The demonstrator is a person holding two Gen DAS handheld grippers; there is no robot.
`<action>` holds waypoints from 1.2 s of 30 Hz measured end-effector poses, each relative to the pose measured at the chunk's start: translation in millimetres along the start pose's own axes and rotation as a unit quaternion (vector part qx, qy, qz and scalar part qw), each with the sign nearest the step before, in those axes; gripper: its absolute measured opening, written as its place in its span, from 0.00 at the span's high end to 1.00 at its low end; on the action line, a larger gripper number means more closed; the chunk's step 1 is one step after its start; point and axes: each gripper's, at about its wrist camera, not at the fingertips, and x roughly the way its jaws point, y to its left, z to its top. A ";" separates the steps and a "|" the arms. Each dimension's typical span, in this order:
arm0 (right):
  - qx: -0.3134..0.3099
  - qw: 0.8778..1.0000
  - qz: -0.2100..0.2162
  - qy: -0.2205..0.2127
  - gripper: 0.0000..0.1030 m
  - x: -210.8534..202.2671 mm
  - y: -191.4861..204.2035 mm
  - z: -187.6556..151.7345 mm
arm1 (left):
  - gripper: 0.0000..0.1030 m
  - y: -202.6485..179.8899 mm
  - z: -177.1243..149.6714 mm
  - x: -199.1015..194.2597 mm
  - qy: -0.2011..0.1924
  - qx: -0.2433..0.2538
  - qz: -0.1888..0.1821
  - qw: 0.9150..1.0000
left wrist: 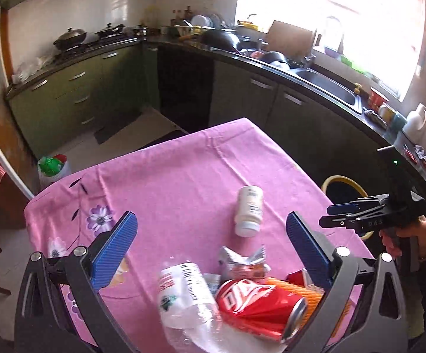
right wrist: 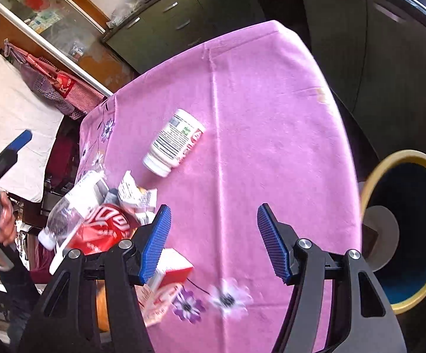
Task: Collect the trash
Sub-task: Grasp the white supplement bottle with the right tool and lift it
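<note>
White pill bottle at twelve o'clock: light, stiff, slippery; grasp mid-body; left gripper wide apart, right gripper apart, both empty.

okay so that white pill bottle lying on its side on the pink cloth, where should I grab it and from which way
Grip the white pill bottle across the middle of its round body, coming down from above with the fingers either side of its long axis. It lies flat and alone on the pink tablecloth, cap toward the trash pile, so both long sides look free.

Trash pile on pink tablecloth
</note>
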 end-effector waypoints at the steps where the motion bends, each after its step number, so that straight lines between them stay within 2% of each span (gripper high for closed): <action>1: 0.006 1.000 0.001 0.009 0.40 12.0 9.1 9.8 | 0.07 12.4 -5.2 -3.0 -0.004 -0.009 0.008 1.000; 6: 0.043 0.998 -0.012 0.043 0.40 60.4 35.4 48.2 | 0.07 59.1 -20.9 -1.4 -0.016 -0.050 0.031 0.998; 9: 0.066 0.995 -0.031 0.061 0.40 83.3 43.9 68.5 | 0.07 67.4 -32.7 4.2 -0.009 -0.053 0.033 0.998; 15: 0.072 0.991 -0.072 0.089 0.39 118.7 58.7 92.6 | 0.07 67.9 -45.4 6.1 -0.009 -0.051 0.024 0.998; 22: 0.017 0.984 -0.138 0.110 0.39 141.0 89.8 93.8 | 0.07 67.0 -54.1 1.1 -0.009 -0.045 0.016 0.999; 25: -0.014 0.980 -0.160 0.115 0.48 147.0 99.3 92.4 | 0.07 67.3 -56.1 -2.4 -0.010 -0.049 0.009 0.999; 27: -0.037 0.977 -0.174 0.114 0.49 150.9 107.2 91.7 | 0.07 66.6 -56.9 -4.8 -0.011 -0.047 0.010 0.999; 32: -0.067 0.977 -0.169 0.113 0.50 153.6 116.5 85.4 | 0.07 66.1 -57.4 -9.0 -0.011 -0.046 0.013 0.999; 36: -0.070 0.981 -0.152 0.102 0.50 137.1 111.3 79.3 | 0.07 62.9 -56.0 -10.1 -0.009 -0.049 0.015 0.999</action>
